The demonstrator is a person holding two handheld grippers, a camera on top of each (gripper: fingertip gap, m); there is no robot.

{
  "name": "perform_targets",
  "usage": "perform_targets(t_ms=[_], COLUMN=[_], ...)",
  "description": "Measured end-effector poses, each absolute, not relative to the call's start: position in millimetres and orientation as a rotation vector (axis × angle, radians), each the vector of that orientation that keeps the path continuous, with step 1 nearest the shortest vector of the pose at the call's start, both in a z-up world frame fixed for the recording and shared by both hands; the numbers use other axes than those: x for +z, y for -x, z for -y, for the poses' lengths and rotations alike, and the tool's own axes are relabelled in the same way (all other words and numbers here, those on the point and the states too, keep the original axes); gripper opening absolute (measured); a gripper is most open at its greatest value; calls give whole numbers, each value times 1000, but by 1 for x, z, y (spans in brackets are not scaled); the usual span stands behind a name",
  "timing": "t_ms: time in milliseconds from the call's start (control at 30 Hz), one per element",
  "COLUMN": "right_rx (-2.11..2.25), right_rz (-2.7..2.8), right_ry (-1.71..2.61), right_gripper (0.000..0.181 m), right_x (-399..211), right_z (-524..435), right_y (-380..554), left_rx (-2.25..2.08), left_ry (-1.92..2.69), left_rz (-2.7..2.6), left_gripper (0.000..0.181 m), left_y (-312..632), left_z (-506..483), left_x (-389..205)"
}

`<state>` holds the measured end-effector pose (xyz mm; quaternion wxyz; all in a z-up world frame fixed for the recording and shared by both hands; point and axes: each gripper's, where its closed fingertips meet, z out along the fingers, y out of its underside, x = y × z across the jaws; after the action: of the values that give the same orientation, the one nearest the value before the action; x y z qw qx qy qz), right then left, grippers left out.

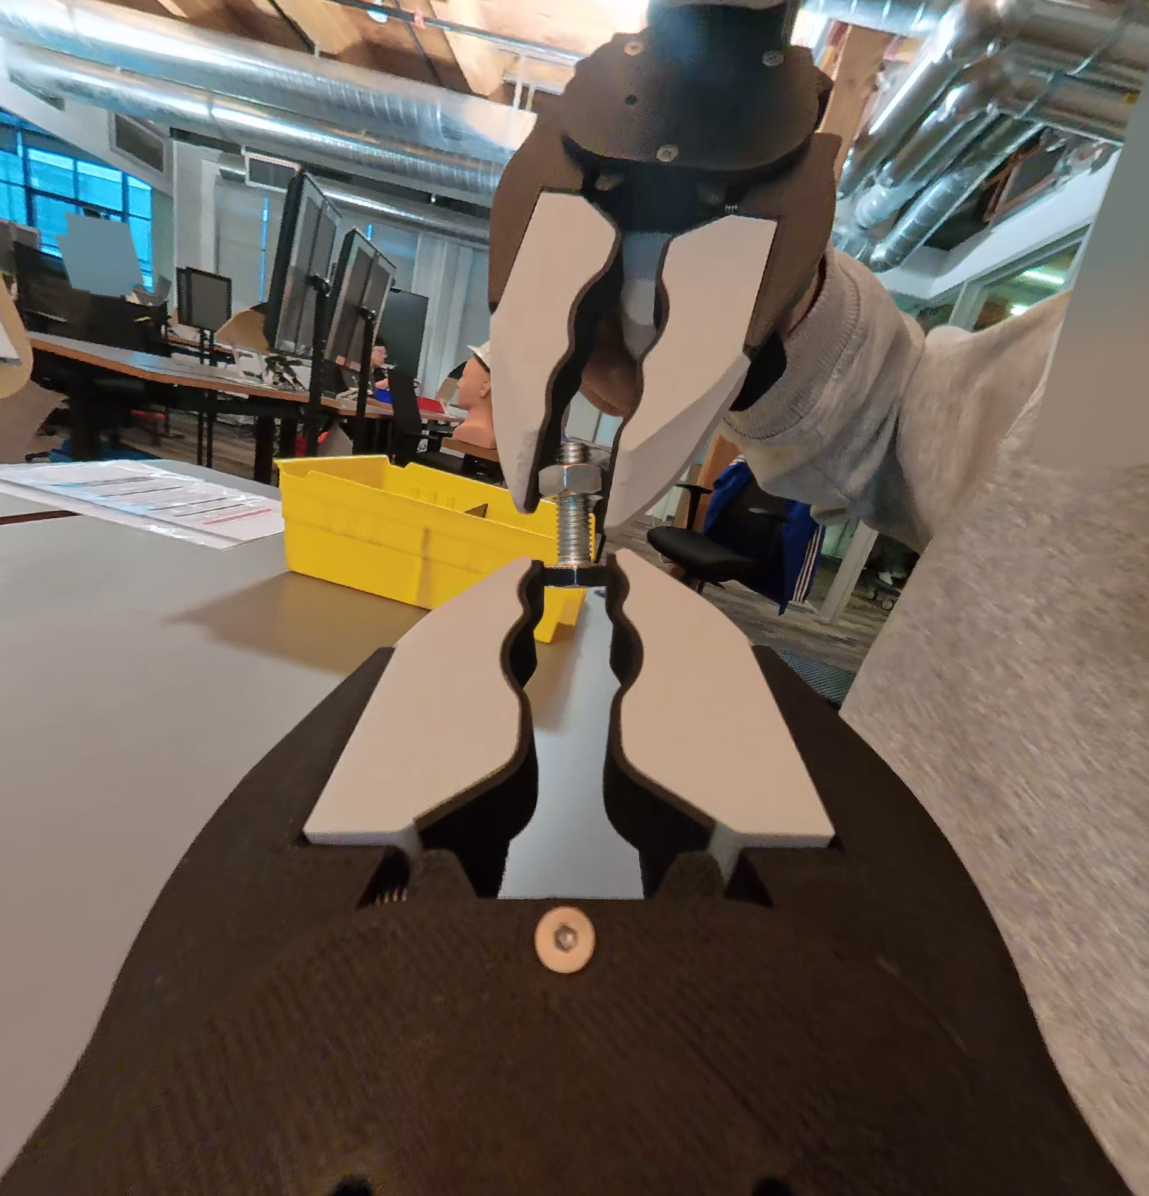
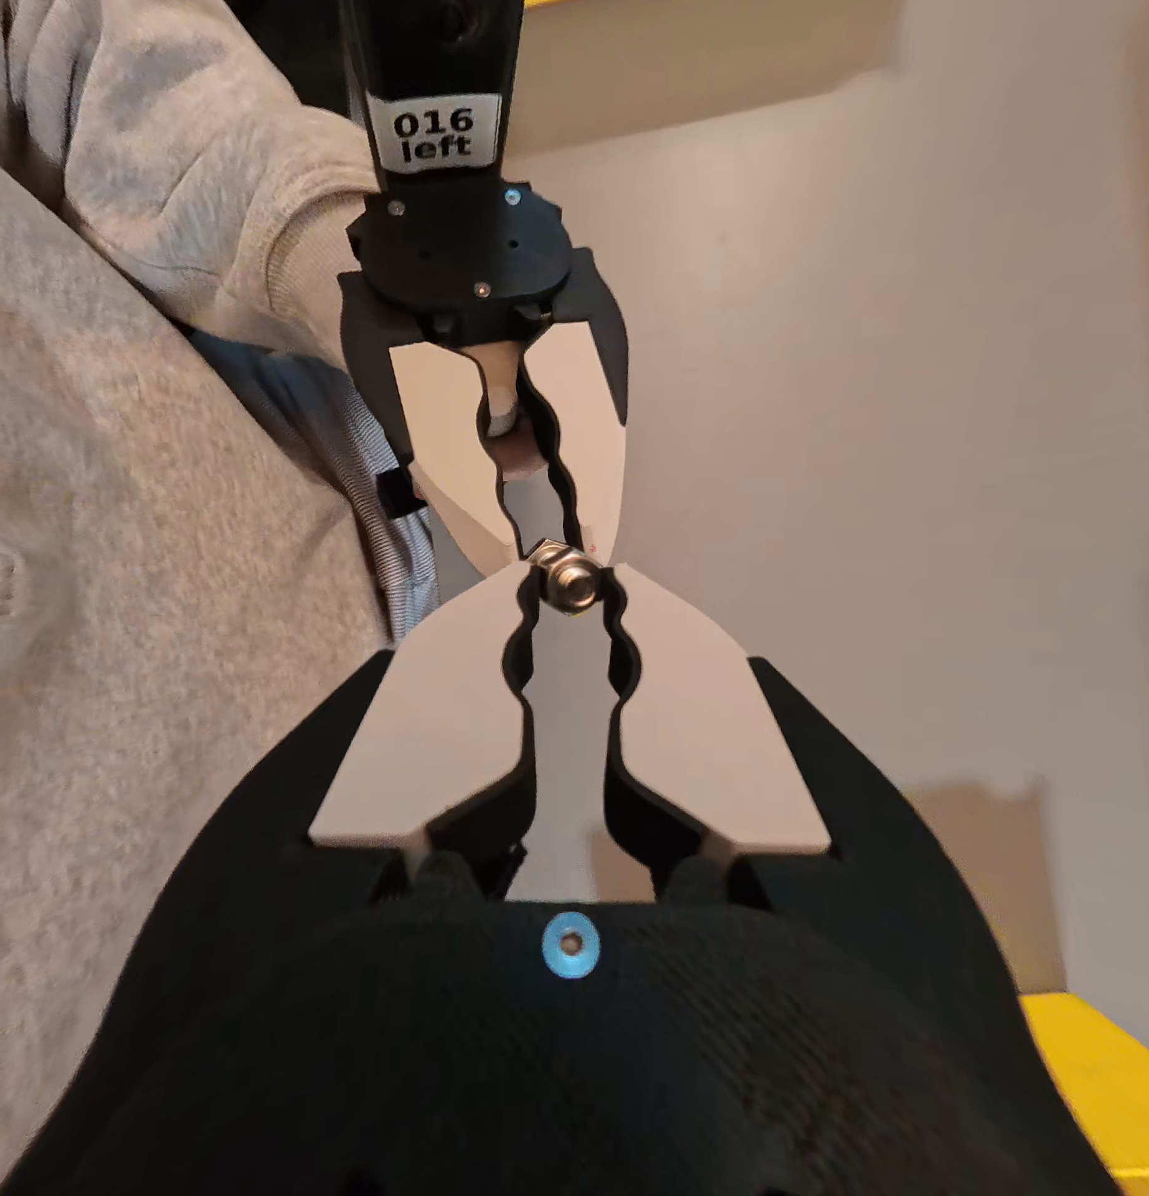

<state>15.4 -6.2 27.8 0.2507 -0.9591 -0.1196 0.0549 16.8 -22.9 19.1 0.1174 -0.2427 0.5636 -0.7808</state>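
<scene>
A silver bolt stands upright above the table. My left gripper is shut on the bolt's head at its lower end. My right gripper comes down from above and is shut on a hex nut threaded near the bolt's top. In the right wrist view I look down the bolt's axis: the nut sits between my right gripper's tips, and the left gripper, which bears a white label, meets it from the far side. The bolt's head is hidden there.
A yellow plastic bin stands on the grey table just behind the grippers, and its corner shows in the right wrist view. A sheet in a clear sleeve lies at the back left. A grey sleeve fills the right side. Only a small space, under 4 cm, lies between the two pairs of fingers.
</scene>
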Motion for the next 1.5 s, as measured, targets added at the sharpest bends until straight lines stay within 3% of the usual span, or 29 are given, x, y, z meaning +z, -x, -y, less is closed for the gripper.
perform_targets(t_ms=[233,533,833,1500], right_rx=[151,154,60,105], right_rz=[648,813,745,587], right_ry=[2548,2585,2609,2539], right_gripper=[19,24,21,32], right_x=[49,49,57,53], right_z=[4,9,21,14], right_y=[9,37,25,16], left_rx=[-2602,-2567,-2631,-2585], left_ry=[590,559,620,571], left_rz=[-1653,-1668,-1557,-1586], left_gripper=[19,19,19,19], left_y=[9,13,6,12], left_z=[22,27,13,21], left_x=[43,41,49,46])
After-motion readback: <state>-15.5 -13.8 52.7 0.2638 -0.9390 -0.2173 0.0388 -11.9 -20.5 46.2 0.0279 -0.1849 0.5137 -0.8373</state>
